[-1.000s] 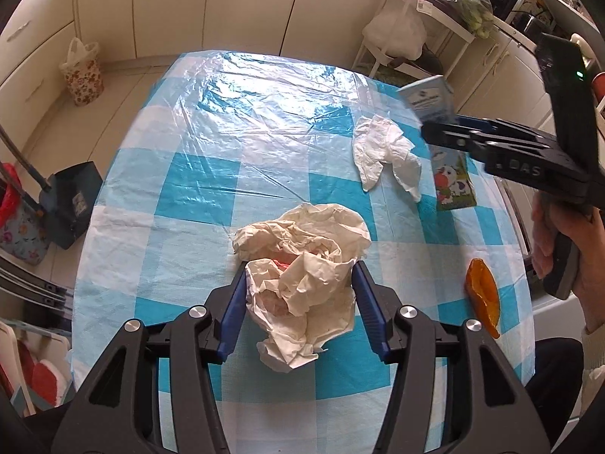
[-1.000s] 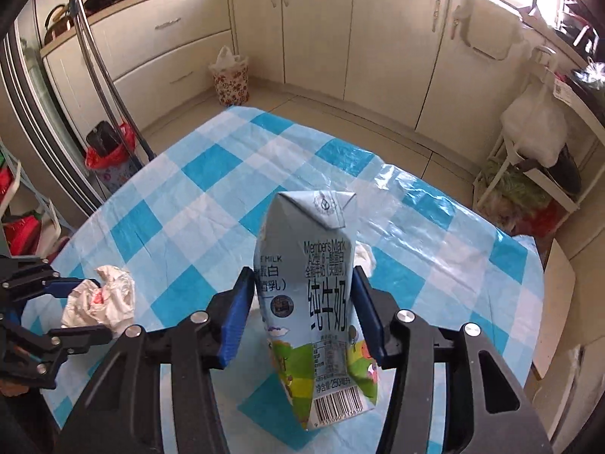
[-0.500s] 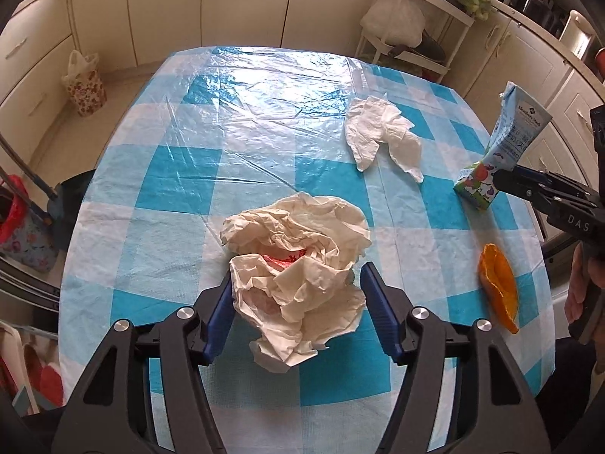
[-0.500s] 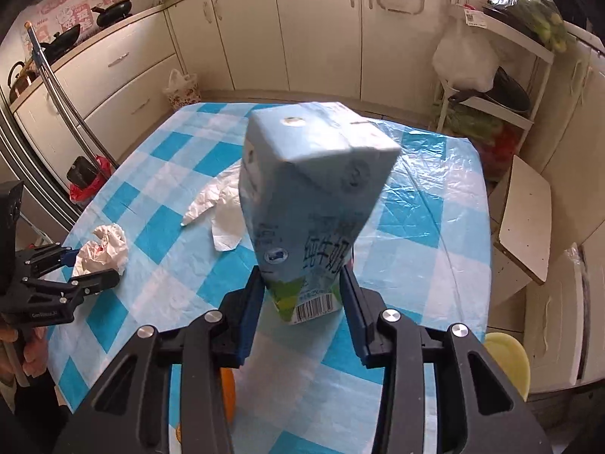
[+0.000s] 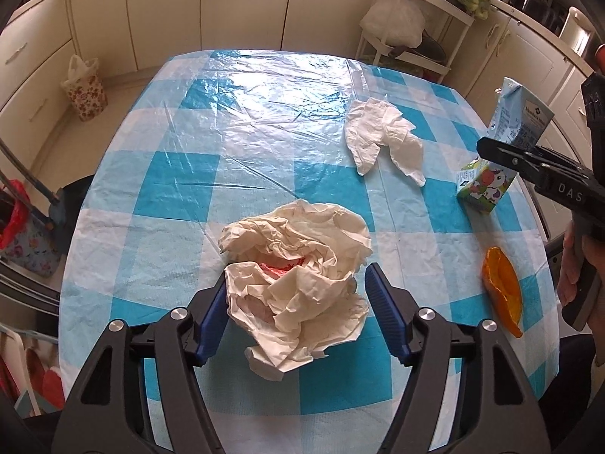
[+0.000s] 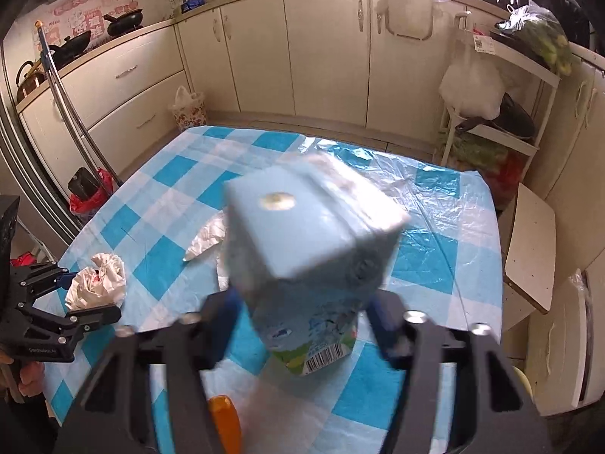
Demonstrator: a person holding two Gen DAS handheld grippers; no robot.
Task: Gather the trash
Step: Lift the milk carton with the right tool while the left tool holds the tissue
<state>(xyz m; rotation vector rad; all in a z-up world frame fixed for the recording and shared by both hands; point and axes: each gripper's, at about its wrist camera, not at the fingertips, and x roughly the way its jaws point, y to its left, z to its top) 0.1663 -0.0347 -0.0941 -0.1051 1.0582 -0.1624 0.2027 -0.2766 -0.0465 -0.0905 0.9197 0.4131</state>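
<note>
Table [image 5: 264,121] under blue-and-white checked plastic cover.
On it: crumpled paper wad [image 5: 298,283], white tissue [image 5: 382,140], orange peel [image 5: 503,287]; milk carton [image 5: 499,159] at right edge, contact unclear.

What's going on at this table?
A person with tongs in each hand is clearing trash. The left tongs straddle a crumpled wrapper, jaws just opened wider, right pad clear of it. The right tongs have a milk carton between them, jaws just reopened. A tissue and orange peel remain.
</note>
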